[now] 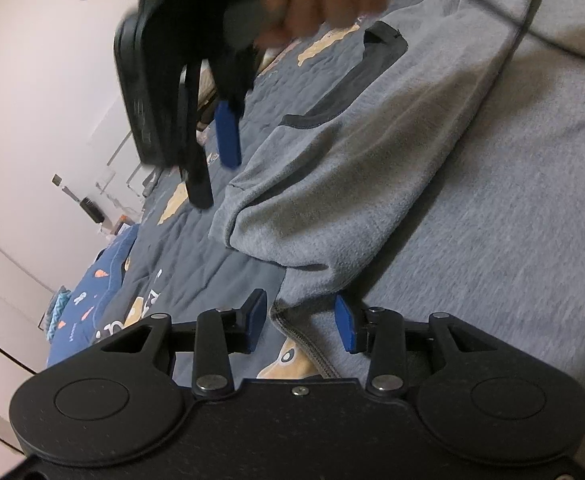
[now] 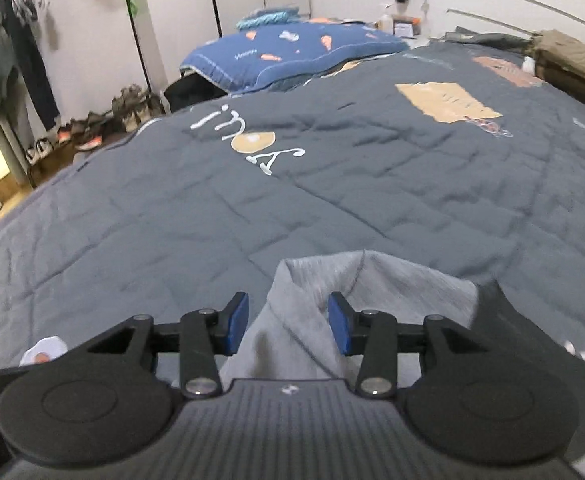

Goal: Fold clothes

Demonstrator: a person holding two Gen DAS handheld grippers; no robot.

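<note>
A grey sweatshirt (image 1: 472, 200) lies spread on a dark grey quilt (image 1: 196, 248), one sleeve (image 1: 332, 168) folded across its body. A dark-trimmed pocket (image 1: 356, 80) shows on it. My left gripper (image 1: 300, 324) hovers open over the garment's stitched hem, blue pads apart, nothing pinched. In the left wrist view my right gripper (image 1: 212, 160) is a blur above the quilt beyond the sleeve, carried by a hand (image 1: 324, 0). The right wrist view shows my right gripper (image 2: 288, 324) open over a grey corner of the sweatshirt (image 2: 372, 280), and its pads do not press the cloth.
The quilt (image 2: 292, 200) covers a wide bed. A blue patterned pillow (image 2: 292, 56) lies at its far end, and olive bedding (image 2: 572, 60) is stacked far right. Left of the bed stand a clothes rack (image 2: 16, 40) and shoes (image 2: 88, 136) on the floor.
</note>
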